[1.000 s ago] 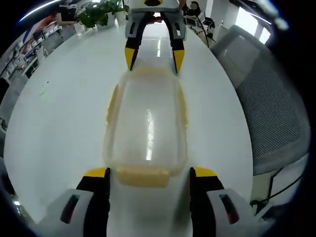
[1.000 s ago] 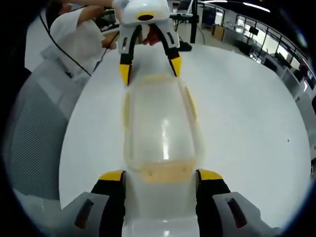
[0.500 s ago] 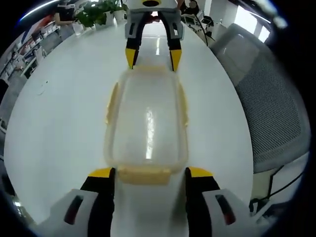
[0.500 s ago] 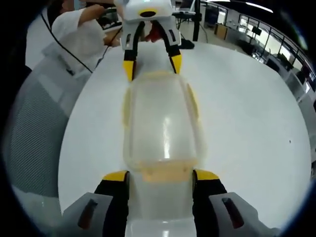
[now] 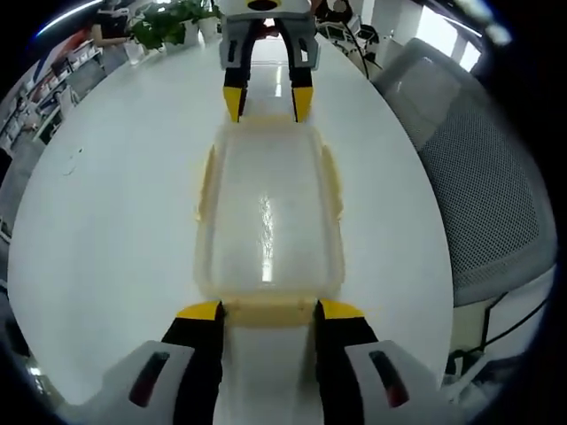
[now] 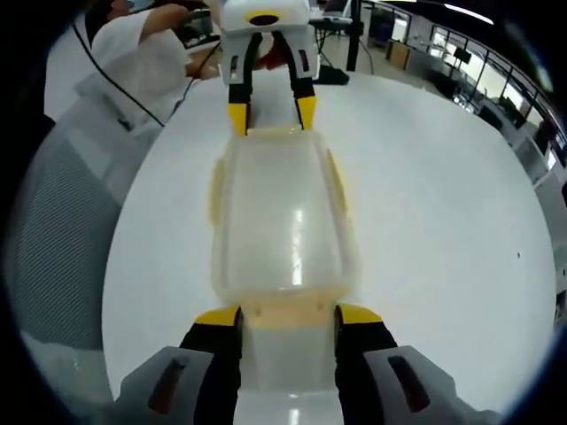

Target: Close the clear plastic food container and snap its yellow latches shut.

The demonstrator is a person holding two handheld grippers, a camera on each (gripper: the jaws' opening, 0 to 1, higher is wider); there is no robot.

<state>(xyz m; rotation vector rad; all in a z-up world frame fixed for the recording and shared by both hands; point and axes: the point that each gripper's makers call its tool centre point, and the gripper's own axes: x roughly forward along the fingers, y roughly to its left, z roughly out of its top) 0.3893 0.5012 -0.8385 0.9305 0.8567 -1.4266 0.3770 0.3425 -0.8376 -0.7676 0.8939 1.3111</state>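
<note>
Squarely between two handheld grippers, the clear plastic food container (image 5: 266,217) lies on a round white table (image 5: 106,221), lid down on its base, its long axis running straight from one gripper to the other.

Left gripper view: the left gripper (image 5: 268,311) rises from the bottom, its yellow-tipped jaws a little apart and bracketing the near yellow end latch (image 5: 266,311), just beside its two corners; actual contact cannot be told. At the container's far end the right gripper (image 5: 266,104) points back toward the camera, its jaws likewise a little apart at the far short edge. Yellow side latches (image 5: 331,181) flare outward from the container's long sides. Beyond the container's right side stands a grey mesh office chair (image 5: 478,168); past its far end, green potted plants (image 5: 173,22) sit at the table's edge.

Right gripper view: the same container (image 6: 283,221) appears from the opposite end. The right gripper (image 6: 287,315) straddles the yellow latch (image 6: 288,314) nearest it, jaws slightly parted, while the left gripper (image 6: 272,113) faces it across the container's length. Behind that far end a person's white sleeve (image 6: 142,62) reaches in, and a mesh chair back (image 6: 62,230) stands off the container's left side. Rows of office desks (image 6: 452,62) lie well beyond the table.
</note>
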